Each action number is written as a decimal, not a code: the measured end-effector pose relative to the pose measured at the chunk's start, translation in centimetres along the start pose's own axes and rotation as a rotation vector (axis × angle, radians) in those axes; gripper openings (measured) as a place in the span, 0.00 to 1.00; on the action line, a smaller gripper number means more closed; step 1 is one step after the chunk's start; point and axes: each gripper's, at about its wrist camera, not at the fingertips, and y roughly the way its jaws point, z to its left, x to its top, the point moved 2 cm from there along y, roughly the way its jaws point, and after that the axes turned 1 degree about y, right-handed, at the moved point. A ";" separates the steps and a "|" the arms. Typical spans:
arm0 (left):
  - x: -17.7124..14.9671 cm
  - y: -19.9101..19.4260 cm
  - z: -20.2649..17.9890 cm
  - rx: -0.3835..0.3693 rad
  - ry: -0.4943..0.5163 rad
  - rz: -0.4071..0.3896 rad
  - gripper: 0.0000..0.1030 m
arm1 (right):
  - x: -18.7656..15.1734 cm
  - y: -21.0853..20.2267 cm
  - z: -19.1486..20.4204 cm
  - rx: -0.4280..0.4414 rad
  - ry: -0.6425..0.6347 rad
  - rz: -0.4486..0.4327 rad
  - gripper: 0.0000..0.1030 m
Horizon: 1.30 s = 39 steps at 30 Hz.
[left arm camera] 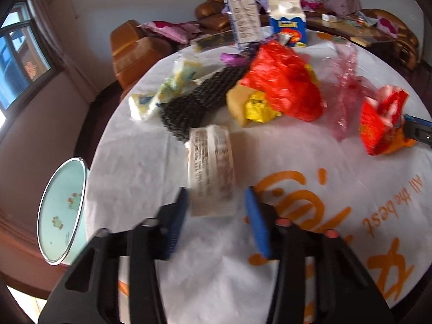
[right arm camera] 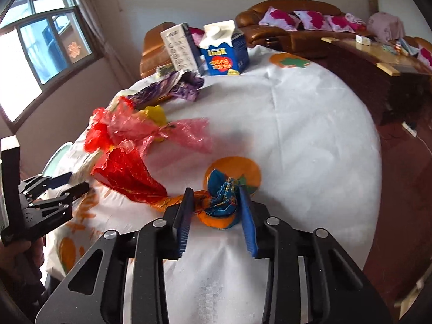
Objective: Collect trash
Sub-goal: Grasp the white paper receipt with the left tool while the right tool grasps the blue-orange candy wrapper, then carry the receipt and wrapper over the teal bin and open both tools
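Between my left gripper (left arm camera: 216,202) pads sits a printed white paper scrap (left arm camera: 210,172); contact too blurred to call. My right gripper (right arm camera: 216,202) has a crumpled blue wrapper (right arm camera: 222,197) between its pads, right pad touching, left unclear. Two cartons (right arm camera: 225,51) stand upper centre on the table (right arm camera: 310,135); mint bin (left arm camera: 60,210), lower left, looks empty, partly cut off.
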 end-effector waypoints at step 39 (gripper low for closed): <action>-3.4 -5.8 16.1 0.323 -0.119 -0.053 0.34 | 6.7 0.4 17.4 0.169 -0.295 -0.197 0.27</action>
